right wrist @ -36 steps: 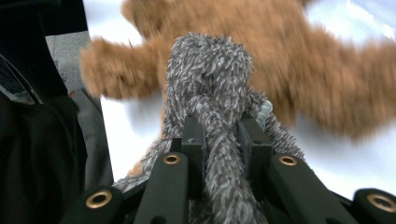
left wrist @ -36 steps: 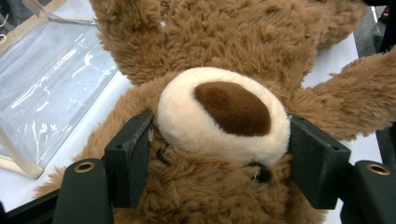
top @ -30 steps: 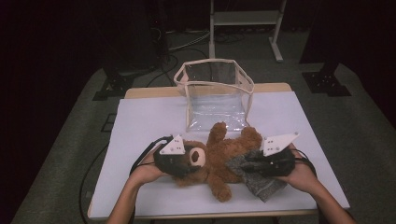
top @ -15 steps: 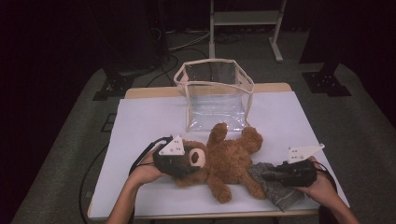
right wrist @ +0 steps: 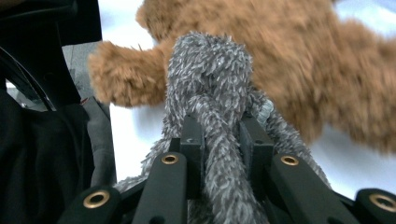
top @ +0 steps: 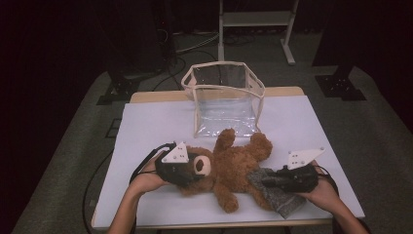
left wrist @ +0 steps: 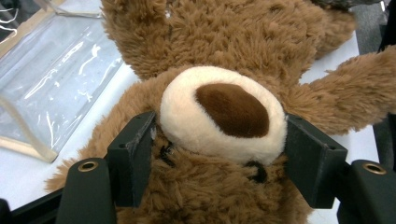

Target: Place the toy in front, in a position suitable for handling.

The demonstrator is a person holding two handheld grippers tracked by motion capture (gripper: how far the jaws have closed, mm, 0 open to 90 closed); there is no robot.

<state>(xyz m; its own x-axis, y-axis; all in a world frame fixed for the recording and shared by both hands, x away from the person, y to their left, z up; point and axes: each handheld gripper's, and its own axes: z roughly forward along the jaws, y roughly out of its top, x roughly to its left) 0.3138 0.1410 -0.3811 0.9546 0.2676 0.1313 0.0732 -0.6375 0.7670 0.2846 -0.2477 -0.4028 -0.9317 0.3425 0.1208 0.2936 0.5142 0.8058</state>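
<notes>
On the white surface [top: 146,122], in a dark room, the brown teddy bear [top: 234,163] lies near the middle. The left hand-held gripper [top: 187,169] clamps its head; the right hand-held gripper [top: 265,179] pinches the grey fuzzy garment [top: 275,192] at its legs. Judged best: hold the head steady and pull the garment evenly along the legs.

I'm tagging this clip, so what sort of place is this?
Probably a dim recording studio or lab: a white-topped table stands alone on grey carpet, black cables run across the floor, and a pale metal stand rises behind a clear plastic box.
</notes>
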